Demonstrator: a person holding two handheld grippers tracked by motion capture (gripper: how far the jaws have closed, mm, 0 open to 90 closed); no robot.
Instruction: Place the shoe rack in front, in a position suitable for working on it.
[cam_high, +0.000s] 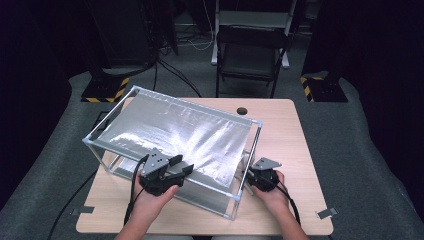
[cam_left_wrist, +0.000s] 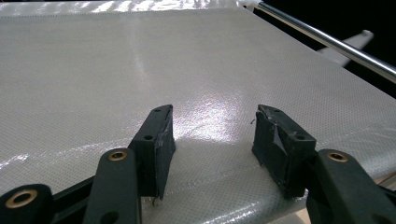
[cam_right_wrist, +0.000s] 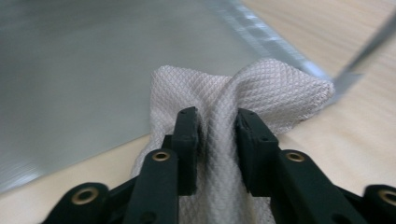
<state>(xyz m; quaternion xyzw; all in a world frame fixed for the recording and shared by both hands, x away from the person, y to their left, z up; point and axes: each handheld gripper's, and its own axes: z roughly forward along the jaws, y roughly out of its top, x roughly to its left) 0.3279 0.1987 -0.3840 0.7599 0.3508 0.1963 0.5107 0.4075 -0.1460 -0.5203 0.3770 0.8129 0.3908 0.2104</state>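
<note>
**On the table: frame, sheet and cloth**

On the table (cam_high: 295, 125), a metal frame (cam_high: 248, 165) carries a glossy sheet (cam_high: 175, 132). The left gripper (cam_left_wrist: 212, 135) rests on the sheet, jaws apart, empty. The right gripper (cam_right_wrist: 217, 133) pinches a white cloth (cam_right_wrist: 261, 88) beside the frame's corner post.

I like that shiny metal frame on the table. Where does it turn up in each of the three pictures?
High view: the metal frame stands mid-table like an open box, with a shiny sheet on top.
Left gripper view: one rod of it runs down the top right corner, beside the sheet.
Right gripper view: a blurred bar at the right edge, behind the white cloth.
Shared landmark: the pale wooden table.
</note>
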